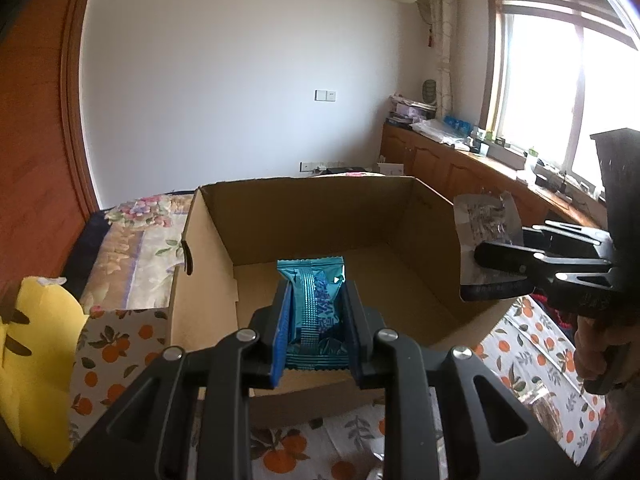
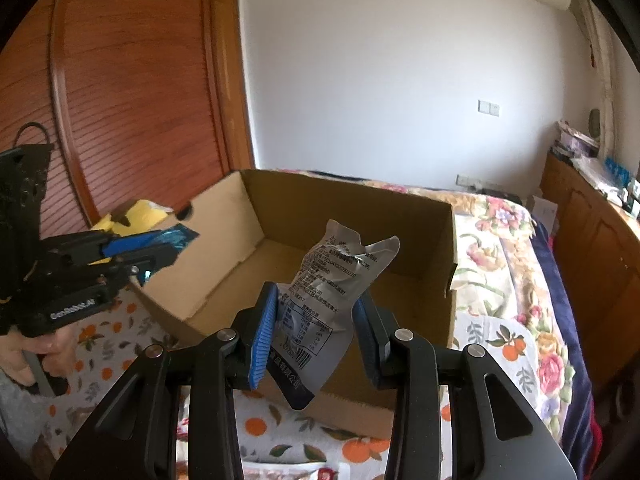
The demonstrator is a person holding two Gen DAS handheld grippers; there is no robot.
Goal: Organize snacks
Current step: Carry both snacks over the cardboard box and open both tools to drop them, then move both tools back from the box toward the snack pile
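**A:** So which step is this? Both grippers look loaded. The left gripper (image 1: pixel 316 312) is clamped on the teal packet (image 1: pixel 314 308), blue pads squeezing its two long sides, and the right gripper (image 2: pixel 316 320) is closed on the silver pouch (image 2: pixel 320 312) the same way.

**B:** Looks like the carry-to-box step. Both snacks hang in the air at the near rim of the cardboard box (image 1: pixel 304 212), and the box floor looks bare (at least the part that shows). In the left wrist view the right gripper (image 1: pixel 504 268) sits off at the box's right wall with the pouch (image 1: pixel 486 236) just at that edge, so nothing is dropped in yet.

**A:** Which way are the things pointing?

**B:** The packet's long axis runs straight along the fingers, far crimped end aimed into the box and a bit downward. The pouch's long axis also runs forward but leans: its crumpled top tips up and to the right, its dark bottom edge hangs below the pads toward the orange-print cloth (image 2: pixel 280 436).

**A:** And the next move?

**B:** My guess: push both a little further over the rim, lower them, then let go. The pouch is floppy and held low on its body, so it may flop sideways on release. The packet seems stiffer and should land flat.

**A:** Left gripper shows up in the right view too (image 2: pixel 160 258), packet edge-on.
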